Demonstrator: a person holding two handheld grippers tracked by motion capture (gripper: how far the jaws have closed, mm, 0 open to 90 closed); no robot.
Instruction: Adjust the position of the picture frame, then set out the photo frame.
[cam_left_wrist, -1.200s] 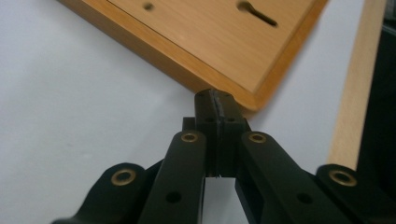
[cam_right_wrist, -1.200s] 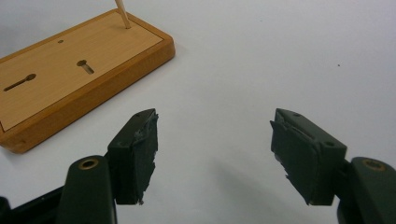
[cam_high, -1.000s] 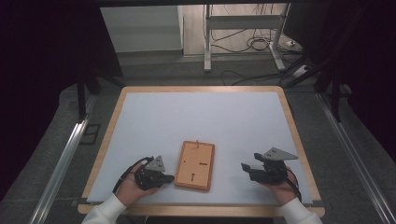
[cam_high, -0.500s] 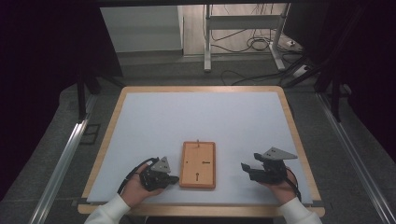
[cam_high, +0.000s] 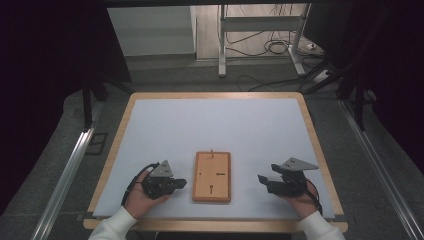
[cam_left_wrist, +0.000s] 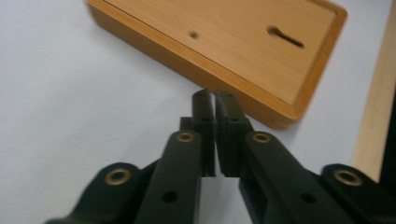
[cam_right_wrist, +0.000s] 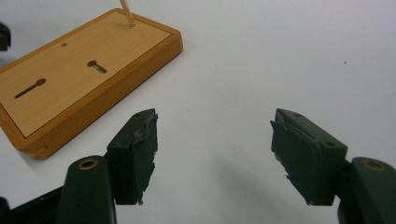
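A flat wooden board (cam_high: 212, 176) with keyhole slots lies square on the white mat near the front edge, and a thin stick (cam_right_wrist: 127, 13) stands at its far end. My left gripper (cam_high: 182, 183) rests just left of the board. Its jaws have just been opening and stand a narrow slit apart with nothing between them; the tips (cam_left_wrist: 215, 95) almost reach the board's (cam_left_wrist: 233, 42) side. My right gripper (cam_high: 262, 181) lies to the right of the board, apart from it. In its own view the right gripper (cam_right_wrist: 215, 135) is wide open over bare mat, with the board (cam_right_wrist: 79, 70) off to the left.
The table's wooden rim (cam_high: 200, 95) frames the white mat (cam_high: 215, 125). Metal rails (cam_high: 65, 175) run along both sides of the table. Beyond the far edge are a stand's legs and cables on the floor (cam_high: 270, 47).
The board, slightly askew a second ago, now lies straight. My left gripper went right toward it and has drawn back a little. The right gripper has not moved.
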